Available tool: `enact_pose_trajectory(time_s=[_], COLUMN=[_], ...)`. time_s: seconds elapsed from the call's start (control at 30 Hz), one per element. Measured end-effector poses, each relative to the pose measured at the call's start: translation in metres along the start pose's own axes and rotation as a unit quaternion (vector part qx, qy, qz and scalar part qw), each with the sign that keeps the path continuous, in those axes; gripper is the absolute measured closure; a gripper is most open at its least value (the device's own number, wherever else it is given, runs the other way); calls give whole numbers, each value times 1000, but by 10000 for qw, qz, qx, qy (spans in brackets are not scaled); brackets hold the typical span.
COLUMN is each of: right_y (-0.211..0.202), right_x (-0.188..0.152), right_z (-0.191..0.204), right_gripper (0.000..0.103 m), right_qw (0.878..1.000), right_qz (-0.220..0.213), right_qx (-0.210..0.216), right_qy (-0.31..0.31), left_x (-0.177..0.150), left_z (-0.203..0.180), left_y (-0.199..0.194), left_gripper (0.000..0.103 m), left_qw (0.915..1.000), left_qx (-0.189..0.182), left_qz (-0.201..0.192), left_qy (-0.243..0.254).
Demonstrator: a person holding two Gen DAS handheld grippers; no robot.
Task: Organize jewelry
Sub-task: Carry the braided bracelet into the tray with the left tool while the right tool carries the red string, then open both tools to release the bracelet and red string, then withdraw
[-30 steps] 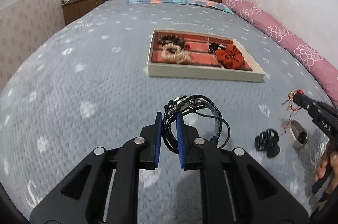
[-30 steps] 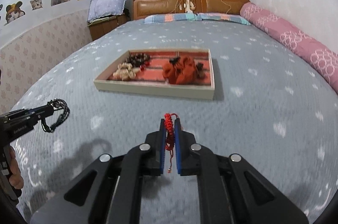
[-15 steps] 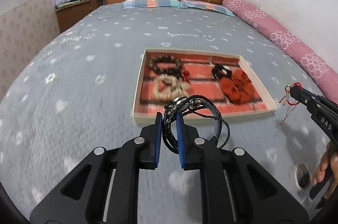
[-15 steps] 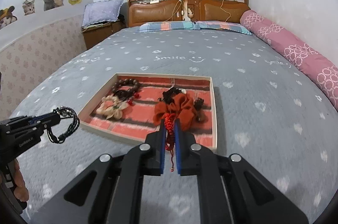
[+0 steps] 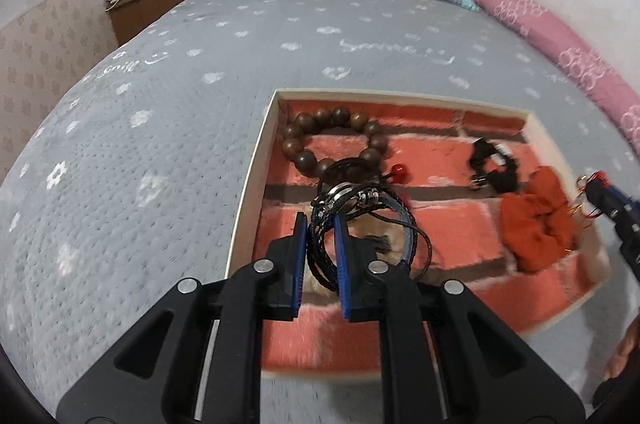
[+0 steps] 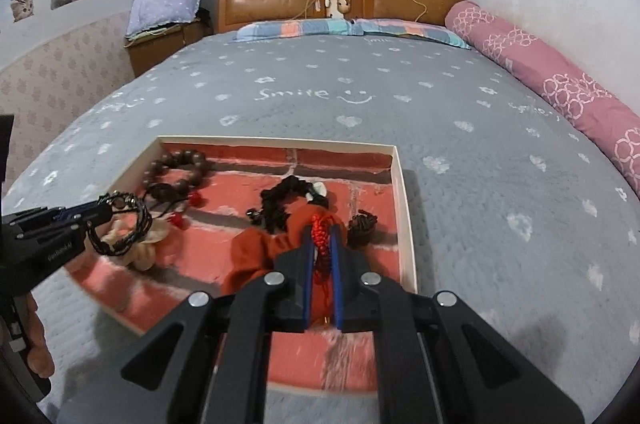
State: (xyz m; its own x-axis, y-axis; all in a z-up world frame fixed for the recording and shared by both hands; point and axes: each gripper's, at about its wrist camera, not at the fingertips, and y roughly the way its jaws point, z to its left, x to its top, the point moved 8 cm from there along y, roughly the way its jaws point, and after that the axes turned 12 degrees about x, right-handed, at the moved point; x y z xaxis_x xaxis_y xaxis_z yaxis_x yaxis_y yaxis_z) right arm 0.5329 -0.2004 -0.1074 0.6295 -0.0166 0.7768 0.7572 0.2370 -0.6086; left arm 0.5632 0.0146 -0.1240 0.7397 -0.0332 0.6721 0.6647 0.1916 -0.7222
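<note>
Two grippers hover over the tray (image 5: 256, 160) that lies on the grey bedspread (image 5: 152, 112). At lower centre of the left wrist view, the left gripper (image 5: 321, 224) has its fingers pinched on a black braided bracelet (image 5: 360, 200), above the tray's left half. At lower centre of the right wrist view, the right gripper (image 6: 322, 236) is clamped on a red cord bracelet (image 6: 320, 224), over the orange scrunchie (image 6: 260, 244) in the tray's right half. Brown wooden beads (image 5: 332, 140) rest in the tray's upper left.

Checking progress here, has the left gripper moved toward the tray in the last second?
Yes. The left gripper, shut on the black bracelet, moved forward from the bedspread to above the tray.
</note>
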Motion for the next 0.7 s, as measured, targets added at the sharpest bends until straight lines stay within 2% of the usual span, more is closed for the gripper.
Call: enact_pose_trajectory(time_s=[0.17, 0.2, 0.23, 0.33, 0.4, 0.43, 0.47, 0.53, 0.63, 0.7], right_y=[29, 32, 36, 36, 30, 27, 21, 10, -3, -17], right_x=[-7, -8, -10, -14, -15, -15, -14, -12, -10, -8], right_z=[-7, -8, -9, -12, -13, -13, -13, -13, -10, -9], right_gripper=[95, 95, 95, 93, 81, 63, 49, 48, 47, 38], right_qw=[9994, 9991, 9987, 9981, 9979, 9980, 9983, 9986, 9986, 9989], right_qz=[314, 381, 457, 607, 641, 626, 576, 518, 514, 427], right_qx=[-124, -137, -147, -55, 28, 50, 84, 107, 157, 180], right_qy=[-81, -123, -160, -88, -19, 4, 18, -1, -25, -35], left_x=[-2, -3, -3, -2, -1, -1, -1, 0, 0, -3], left_z=[1, 1, 2, 6, 8, 9, 11, 14, 16, 17], left_y=[23, 24, 25, 21, 14, 10, 6, -8, -29, -45], left_gripper=[87, 81, 69, 43, 36, 35, 33, 21, 17, 15], left_qw=[9999, 9999, 9999, 9999, 10000, 10000, 10000, 9999, 9998, 9997], left_qx=[23, 17, 20, 141, 73, 49, 58, 47, 24, -64], left_qz=[109, 124, 147, 38, 21, 18, 10, -89, -205, -229], left_qy=[-53, -51, -32, 22, 33, 10, -6, -32, -30, -62])
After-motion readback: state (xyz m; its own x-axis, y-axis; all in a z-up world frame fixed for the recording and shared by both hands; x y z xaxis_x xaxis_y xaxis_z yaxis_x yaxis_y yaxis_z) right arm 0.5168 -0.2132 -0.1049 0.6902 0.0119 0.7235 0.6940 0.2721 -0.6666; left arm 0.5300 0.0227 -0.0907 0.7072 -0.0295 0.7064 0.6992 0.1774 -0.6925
